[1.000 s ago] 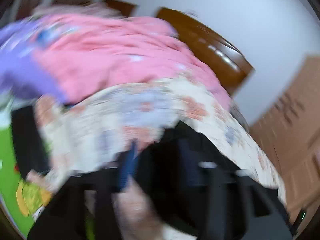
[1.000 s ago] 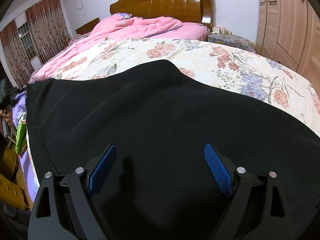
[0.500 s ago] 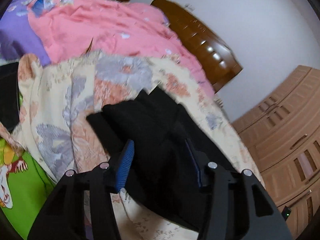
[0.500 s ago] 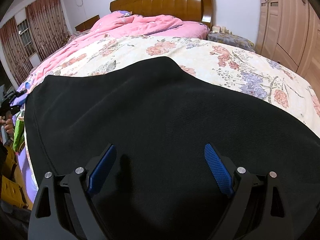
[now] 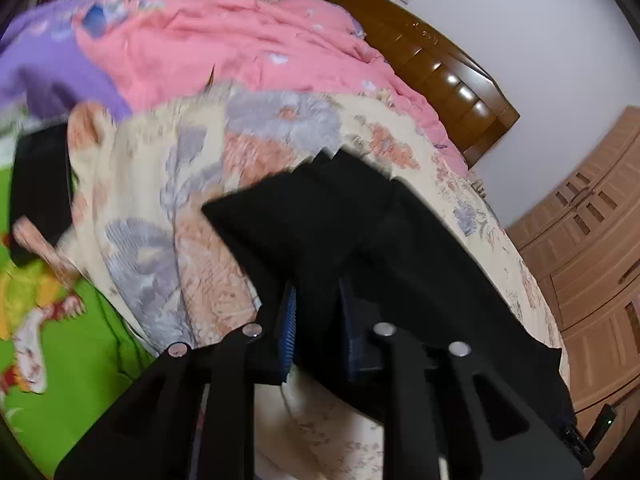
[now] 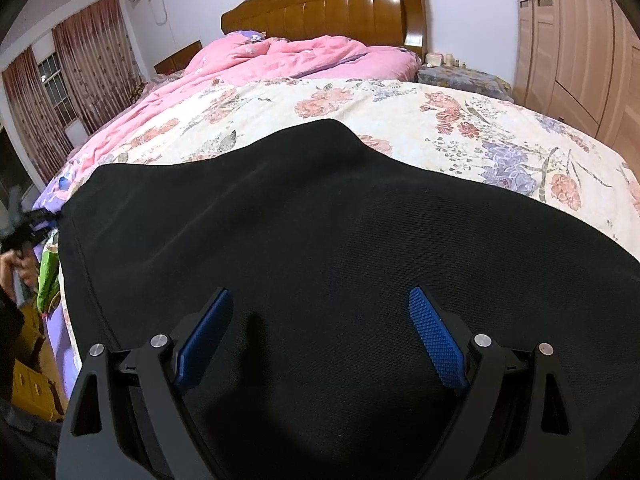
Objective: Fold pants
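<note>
A wide bed (image 6: 460,120) with a cream floral cover fills both views, backed by a brown wooden headboard (image 6: 324,12) and a heap of pink quilt (image 6: 280,60) at its far end. A tan wardrobe (image 6: 576,40) stands to the right of the bed.

The black pants (image 6: 320,240) lie spread flat across the near part of the floral cover, one edge reaching the left side of the bed. In the left wrist view a fold of the same pants (image 5: 360,232) lifts off the cover in stacked layers and runs down into the claw.

The right gripper (image 6: 320,336) hangs over the middle of the dark cloth with its jaws spread wide; the blue pads (image 6: 436,336) stand well apart and nothing is pinched between them. Whether its tips rest on the fabric cannot be told.

The left gripper (image 5: 318,320) has just been closing. Its jaws now stand narrow, with only a slim gap, and the bunched black cloth fills that gap, pressed between the blue pads (image 5: 289,328). It has hold of the pants at their edge near the left side of the bed, above the floral cover.
</note>
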`<state>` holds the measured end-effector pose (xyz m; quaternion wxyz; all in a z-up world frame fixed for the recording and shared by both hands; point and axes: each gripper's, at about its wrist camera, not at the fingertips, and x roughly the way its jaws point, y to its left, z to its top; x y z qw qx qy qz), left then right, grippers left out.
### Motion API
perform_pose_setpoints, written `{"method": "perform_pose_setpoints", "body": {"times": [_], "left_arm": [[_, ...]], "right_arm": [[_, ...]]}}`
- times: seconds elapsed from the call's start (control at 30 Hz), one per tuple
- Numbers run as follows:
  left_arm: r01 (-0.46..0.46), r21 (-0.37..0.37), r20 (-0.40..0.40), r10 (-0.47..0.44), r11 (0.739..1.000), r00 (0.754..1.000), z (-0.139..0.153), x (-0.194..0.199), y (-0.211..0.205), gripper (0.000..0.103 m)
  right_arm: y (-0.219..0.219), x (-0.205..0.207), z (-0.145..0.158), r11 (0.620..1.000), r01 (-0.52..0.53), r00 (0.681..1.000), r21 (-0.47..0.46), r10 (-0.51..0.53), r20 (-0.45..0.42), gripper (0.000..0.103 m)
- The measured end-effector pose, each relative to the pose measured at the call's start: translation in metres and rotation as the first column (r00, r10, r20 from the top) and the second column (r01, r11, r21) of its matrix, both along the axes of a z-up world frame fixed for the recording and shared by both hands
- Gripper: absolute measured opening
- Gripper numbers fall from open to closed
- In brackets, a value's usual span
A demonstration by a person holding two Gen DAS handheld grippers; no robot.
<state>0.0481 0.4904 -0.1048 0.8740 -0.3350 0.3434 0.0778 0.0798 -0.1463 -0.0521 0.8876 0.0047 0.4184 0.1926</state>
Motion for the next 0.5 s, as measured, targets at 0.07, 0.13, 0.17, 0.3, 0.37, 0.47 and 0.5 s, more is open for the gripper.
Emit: {"method": "perform_pose_setpoints", "body": {"times": [0.07, 0.13, 0.17, 0.3, 0.37, 0.47, 0.5], "left_arm": [[-0.006, -0.036, 0.043, 0.008, 0.999, 0.999, 0.000, -0.004, 0.005, 0.042], [-0.053, 0.003, 0.038, 0.052, 0.999, 0.998, 0.008, -0.009, 0.004, 0.080], [-0.094, 0.055, 0.029, 0.093, 0.994, 0.995, 0.016, -0.014, 0.000, 0.090], [-0.088, 0.014, 0.049, 0.088, 0.996, 0.995, 0.022, -0.021, -0.003, 0.091], [-0.095, -0.010, 0.039, 0.095, 0.995, 0.995, 0.017, -0.015, 0.005, 0.089], [-0.104, -0.070, 0.062, 0.108, 0.992, 0.992, 0.012, -0.003, 0.020, 0.089], [-0.102, -0.096, 0.052, 0.108, 0.990, 0.993, 0.007, 0.003, 0.026, 0.089]], "right_arm": [[0.000, 0.000, 0.000, 1.000, -0.001, 1.000, 0.001, 0.001, 0.000, 0.087], [0.000, 0.001, 0.001, 1.000, -0.001, 1.000, 0.003, 0.001, 0.002, 0.087], [0.000, 0.000, 0.000, 1.000, -0.001, 1.000, 0.004, 0.001, 0.003, 0.087], [-0.001, 0.001, 0.000, 1.000, -0.002, 1.000, 0.011, 0.002, 0.003, 0.087], [-0.001, 0.001, -0.001, 1.000, -0.003, 1.000, 0.013, 0.003, -0.004, 0.087], [-0.001, 0.001, -0.001, 1.000, -0.007, 1.000, 0.009, 0.007, -0.001, 0.088], [-0.001, 0.000, -0.001, 1.000, -0.007, 1.000, 0.008, 0.007, 0.001, 0.088]]}}
